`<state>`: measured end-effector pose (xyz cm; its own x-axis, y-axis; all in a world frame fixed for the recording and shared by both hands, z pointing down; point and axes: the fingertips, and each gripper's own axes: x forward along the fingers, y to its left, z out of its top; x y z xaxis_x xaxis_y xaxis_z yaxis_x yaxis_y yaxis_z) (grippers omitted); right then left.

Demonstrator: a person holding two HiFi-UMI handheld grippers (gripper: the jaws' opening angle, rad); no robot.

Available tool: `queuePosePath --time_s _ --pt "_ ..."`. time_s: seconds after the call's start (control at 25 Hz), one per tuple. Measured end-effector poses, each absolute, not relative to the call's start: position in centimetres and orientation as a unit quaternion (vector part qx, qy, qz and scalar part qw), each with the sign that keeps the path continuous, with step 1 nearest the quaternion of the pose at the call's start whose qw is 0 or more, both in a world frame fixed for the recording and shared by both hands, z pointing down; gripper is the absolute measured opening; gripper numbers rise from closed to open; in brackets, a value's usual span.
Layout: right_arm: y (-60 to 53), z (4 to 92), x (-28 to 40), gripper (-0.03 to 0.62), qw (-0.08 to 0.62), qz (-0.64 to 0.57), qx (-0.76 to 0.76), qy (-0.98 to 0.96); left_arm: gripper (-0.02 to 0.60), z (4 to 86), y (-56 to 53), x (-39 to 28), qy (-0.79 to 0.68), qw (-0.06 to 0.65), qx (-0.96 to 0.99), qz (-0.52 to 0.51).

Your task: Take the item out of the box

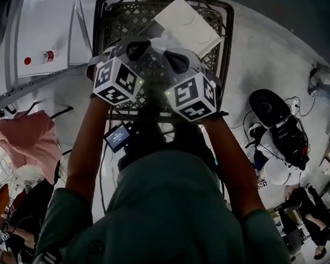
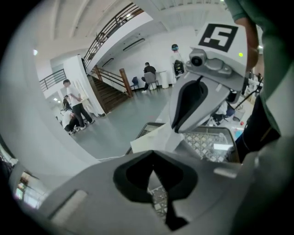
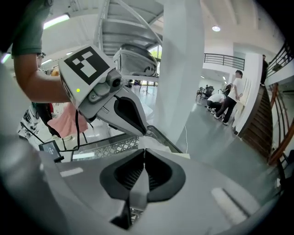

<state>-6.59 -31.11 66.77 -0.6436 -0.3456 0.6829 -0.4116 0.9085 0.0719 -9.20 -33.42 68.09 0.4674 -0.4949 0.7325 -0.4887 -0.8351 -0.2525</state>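
A flat white item [image 1: 187, 23] hangs tilted over a black lattice crate [image 1: 107, 12] on the grey floor. Both grippers sit side by side on its near edge. My left gripper [image 1: 139, 46] is shut on that edge, and the item [image 2: 154, 140] shows just beyond its closed jaws [image 2: 154, 170]. My right gripper [image 1: 175, 57] is shut on it too, with a thin sheet edge pinched between its pads [image 3: 143, 172]. In the right gripper view the white item [image 3: 153, 145] lies past the jaws above the crate [image 3: 105, 144]. The item's underside is hidden.
A white table [image 1: 42, 24] with a small red object stands at the left, with a pink cloth [image 1: 28, 138] below it. Bags, cables and gear [image 1: 281, 134] lie on the floor at the right. People stand near a staircase [image 2: 108, 89].
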Motion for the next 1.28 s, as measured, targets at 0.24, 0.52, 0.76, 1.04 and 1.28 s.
queuePosePath --time_s 0.24,0.52,0.76,1.04,1.28 --pt "-30.6 61.6 -5.9 0.014 0.348 0.017 0.199 -0.916 0.003 62.7 -32.8 -8.8 0.301 0.027 -0.861 -0.410" --pt "-31.0 55.6 -5.2 0.014 0.321 -0.014 0.203 -0.925 0.002 56.6 -33.2 -8.3 0.315 0.058 -0.864 -0.388" --pt "-30.6 50.9 -4.6 0.012 0.310 -0.059 0.203 -0.927 0.003 51.9 -32.8 -7.9 0.327 0.075 -0.868 -0.366" --pt "-30.1 46.4 -4.1 0.012 0.290 -0.087 0.205 -0.931 0.002 47.4 -32.5 -7.4 0.337 0.098 -0.870 -0.347" --pt "-29.2 43.5 -3.6 0.012 0.279 -0.108 0.206 -0.932 0.002 44.3 -31.8 -6.8 0.345 0.119 -0.867 -0.340"
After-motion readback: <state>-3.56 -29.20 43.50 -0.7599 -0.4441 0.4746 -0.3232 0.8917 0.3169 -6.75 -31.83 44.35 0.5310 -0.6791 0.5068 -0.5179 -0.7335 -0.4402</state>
